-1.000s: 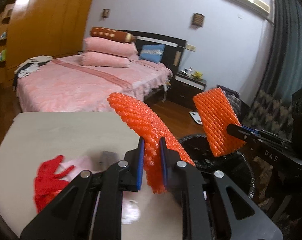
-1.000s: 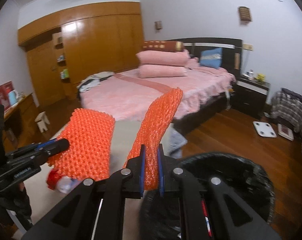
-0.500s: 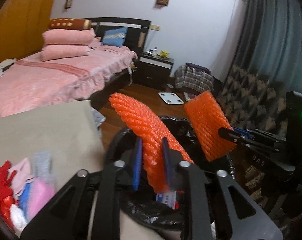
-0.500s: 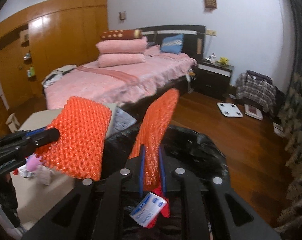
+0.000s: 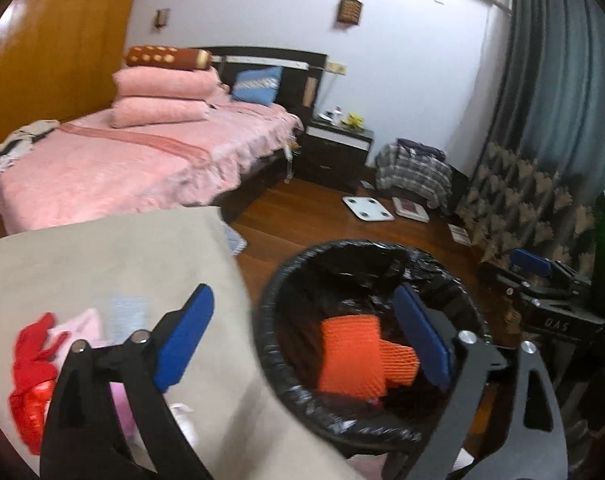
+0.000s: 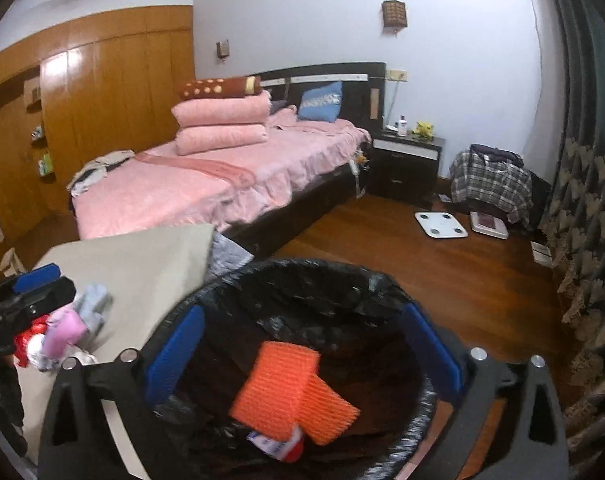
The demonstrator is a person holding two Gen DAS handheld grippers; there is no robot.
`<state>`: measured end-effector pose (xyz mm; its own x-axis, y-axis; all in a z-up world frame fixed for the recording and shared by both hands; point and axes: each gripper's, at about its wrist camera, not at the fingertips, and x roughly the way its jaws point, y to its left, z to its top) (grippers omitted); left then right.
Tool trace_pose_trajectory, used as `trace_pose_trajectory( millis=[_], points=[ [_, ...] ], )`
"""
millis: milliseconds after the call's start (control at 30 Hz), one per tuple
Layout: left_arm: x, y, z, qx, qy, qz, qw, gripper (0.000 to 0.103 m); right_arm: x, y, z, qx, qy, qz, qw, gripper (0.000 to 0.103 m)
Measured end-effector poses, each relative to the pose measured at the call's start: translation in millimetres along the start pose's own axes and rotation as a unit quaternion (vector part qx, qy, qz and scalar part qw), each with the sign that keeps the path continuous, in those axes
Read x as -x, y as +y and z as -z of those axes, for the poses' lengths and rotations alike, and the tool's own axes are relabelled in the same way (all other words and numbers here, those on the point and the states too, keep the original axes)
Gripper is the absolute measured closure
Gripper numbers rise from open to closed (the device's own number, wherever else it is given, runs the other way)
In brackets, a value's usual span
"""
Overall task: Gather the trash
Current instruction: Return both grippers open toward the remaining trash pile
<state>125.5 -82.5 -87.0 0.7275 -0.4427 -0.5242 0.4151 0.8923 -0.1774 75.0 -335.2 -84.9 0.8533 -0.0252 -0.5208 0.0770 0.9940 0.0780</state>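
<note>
The left gripper (image 5: 302,336) had its jaws opening wide, nothing between the blue pads, angled down over the rim of the bin (image 5: 270,344). The right gripper (image 6: 302,356) was likewise opening wide and empty, tilted down above the bin. Two orange foam nets (image 6: 278,392) lay loose inside the bin. Beside the bin, more trash (image 5: 34,376) sat on the beige table (image 5: 122,256).

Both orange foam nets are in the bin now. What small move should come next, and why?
Probably swing the left tool back over the table toward the red scrap. Both tools' jaws are opening with nothing between them, the orange nets lie in the black-lined bin, and litter remains.
</note>
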Motion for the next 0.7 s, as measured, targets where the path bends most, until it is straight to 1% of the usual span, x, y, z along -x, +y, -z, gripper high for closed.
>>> trace_pose_trajectory(
  millis=[167,367,567,700],
  points=[
    [36,31,6,0.014,-0.019,-0.043,0.9988,0.012,1,34,-8,0.007,-0.012,-0.032,0.999,0.006],
    [76,69,21,0.019,-0.035,-0.11,0.9931,0.012,-2,86,-1,0.025,-0.021,-0.076,0.997,0.006],
    [103,102,35,0.035,-0.039,-0.151,0.9872,0.012,-10,127,7,0.043,-0.024,-0.105,0.993,0.006],
    [114,124,43,0.049,-0.037,-0.173,0.983,0.012,-19,155,13,0.055,-0.017,-0.121,0.991,0.006]
  ],
)
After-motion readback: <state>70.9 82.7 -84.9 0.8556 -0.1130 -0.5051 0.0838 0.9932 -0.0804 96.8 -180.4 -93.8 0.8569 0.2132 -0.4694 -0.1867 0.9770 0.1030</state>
